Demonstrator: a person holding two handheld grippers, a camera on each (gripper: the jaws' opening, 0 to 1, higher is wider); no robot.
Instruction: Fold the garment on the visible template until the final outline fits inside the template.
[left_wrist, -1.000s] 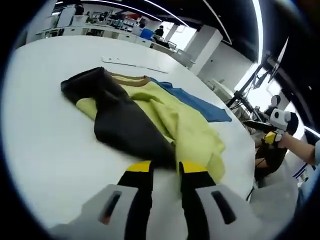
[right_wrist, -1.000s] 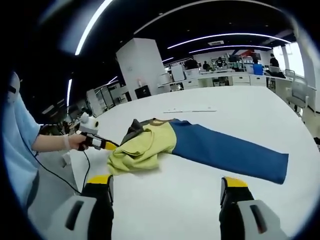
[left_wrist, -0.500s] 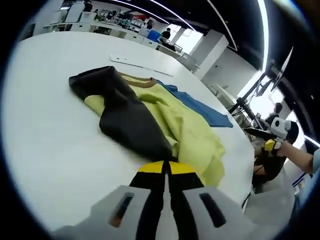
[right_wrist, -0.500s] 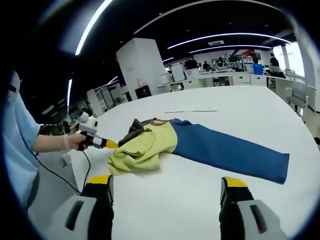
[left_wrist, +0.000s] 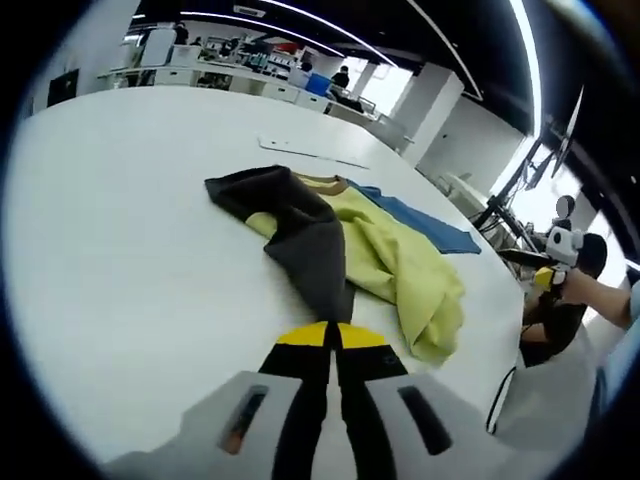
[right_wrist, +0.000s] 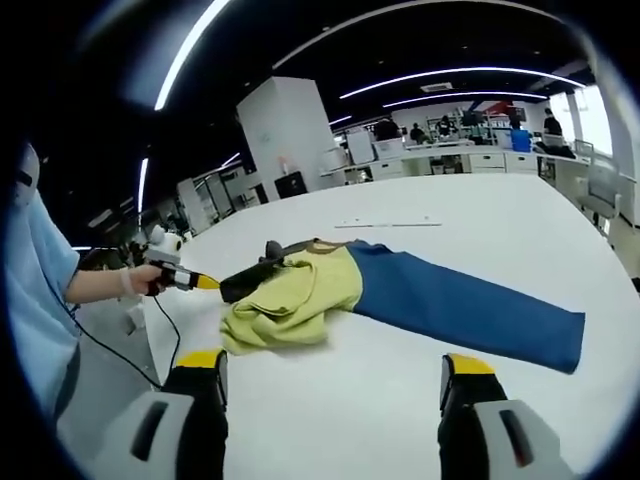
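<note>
One garment (left_wrist: 345, 250), one table (left_wrist: 120, 260), two grippers.

Soft matt cloth is seen in the crumpled garment (left_wrist: 370, 250); the tabletop (left_wrist: 130, 260) is smooth matt white; hard plastic with yellow tips forms the left hand-held gripper (left_wrist: 331, 336)

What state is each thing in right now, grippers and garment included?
left gripper: jaws shut on the dark sleeve, pulling it taut.
right gripper: jaws open, holding nothing, above the white table.
dark sleeve: stretched out toward the left gripper.
garment: yellow part bunched and rumpled, not folded flat.
blue part: spread flat on the table.
</note>
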